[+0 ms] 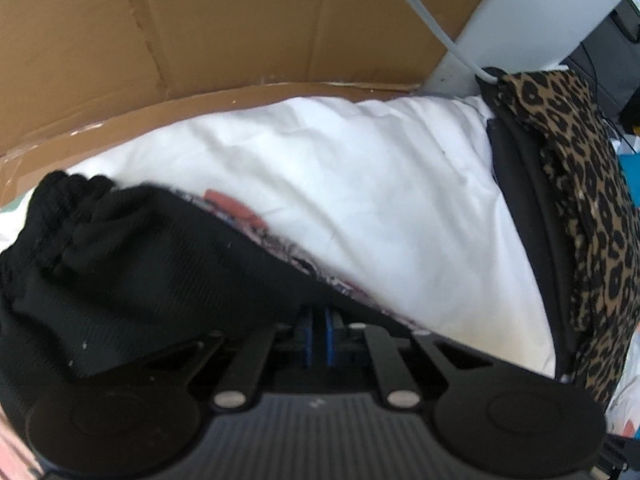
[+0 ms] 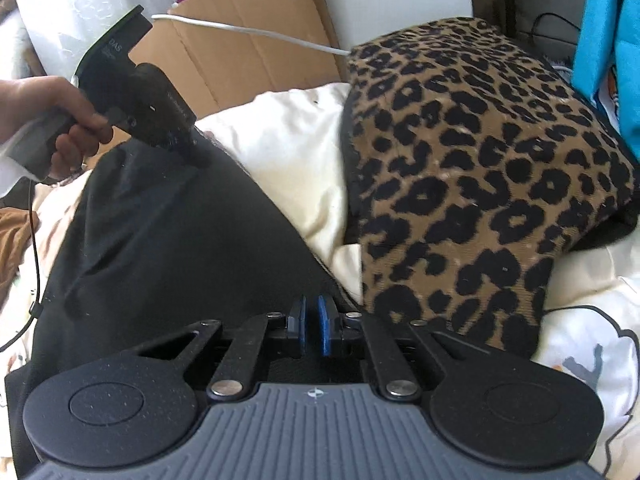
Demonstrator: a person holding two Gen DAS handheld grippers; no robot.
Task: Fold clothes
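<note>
A black garment with an elastic waistband (image 1: pixel 132 264) lies over white bedding (image 1: pixel 360 184). My left gripper (image 1: pixel 319 334) has its blue pads close together on the garment's edge. In the right wrist view the same black garment (image 2: pixel 168 248) stretches from the left gripper (image 2: pixel 196 158), held in a hand, down to my right gripper (image 2: pixel 312 328). The right gripper's pads are close together at the garment's near edge. A folded leopard-print garment (image 2: pixel 480 168) lies to the right; it also shows in the left wrist view (image 1: pixel 592 208).
A cardboard sheet (image 1: pixel 240 24) stands behind the bed, with a white cable (image 2: pixel 256 32) across it. A blue item (image 2: pixel 608 40) hangs at far right. Printed white bedding (image 2: pixel 592 344) lies at lower right. A brown cloth (image 2: pixel 16 236) sits at left.
</note>
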